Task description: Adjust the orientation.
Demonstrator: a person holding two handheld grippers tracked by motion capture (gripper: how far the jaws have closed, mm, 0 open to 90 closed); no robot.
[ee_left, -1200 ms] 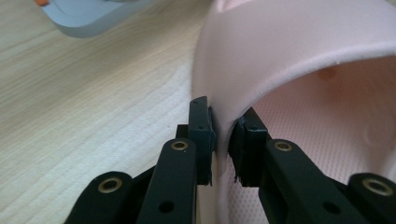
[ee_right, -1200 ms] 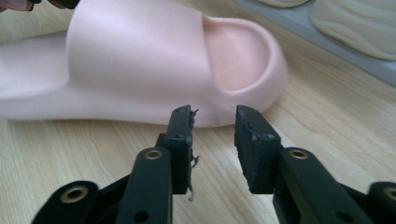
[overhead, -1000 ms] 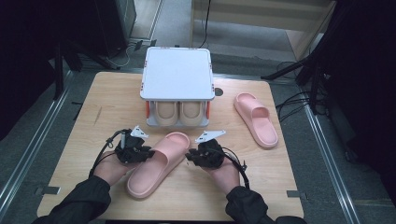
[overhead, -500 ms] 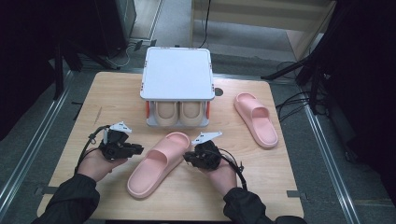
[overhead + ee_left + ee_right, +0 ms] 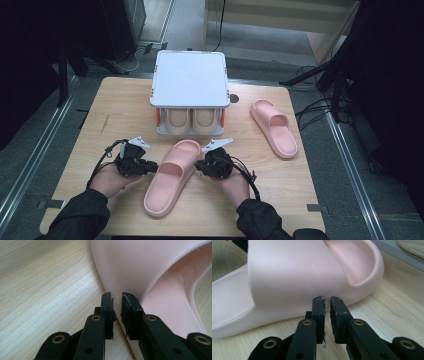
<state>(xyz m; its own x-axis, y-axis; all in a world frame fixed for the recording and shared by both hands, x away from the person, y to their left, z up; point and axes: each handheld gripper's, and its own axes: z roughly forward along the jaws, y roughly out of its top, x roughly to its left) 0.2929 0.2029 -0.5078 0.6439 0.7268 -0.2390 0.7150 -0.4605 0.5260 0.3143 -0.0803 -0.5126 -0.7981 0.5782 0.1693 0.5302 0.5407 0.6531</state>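
Pink slipper (image 5: 170, 176) lay diagonally on the wooden table (image 5: 115, 105), toe twd the rack, heel twd the person, btwn both hands.

L gripper (image 5: 150, 166) sat at the slipper's left edge, about level w/ the strap. Its jaws had just been closing. L gripper view: jaws nearly together w/ a thin slit left, tips right at the slipper's side wall (image 5: 120, 270). The sole edge ran under the slit, but couldn't tell if the pads were pinching it. Looked empty btwn the tips.

R gripper (image 5: 199, 166) was at the slipper's right edge, opposite the left one. Jaws also had just been closing. R gripper view: narrow gap, tips up against the strap base (image 5: 284, 277), nothing visibly clamped btwn them.

Rack (image 5: 189, 85) w/ white top stood at the table's far middle, w/ a beige pair (image 5: 192, 120) tucked under it. 2nd pink slipper (image 5: 274, 127) lay to the right of the rack, well apart from both grippers.
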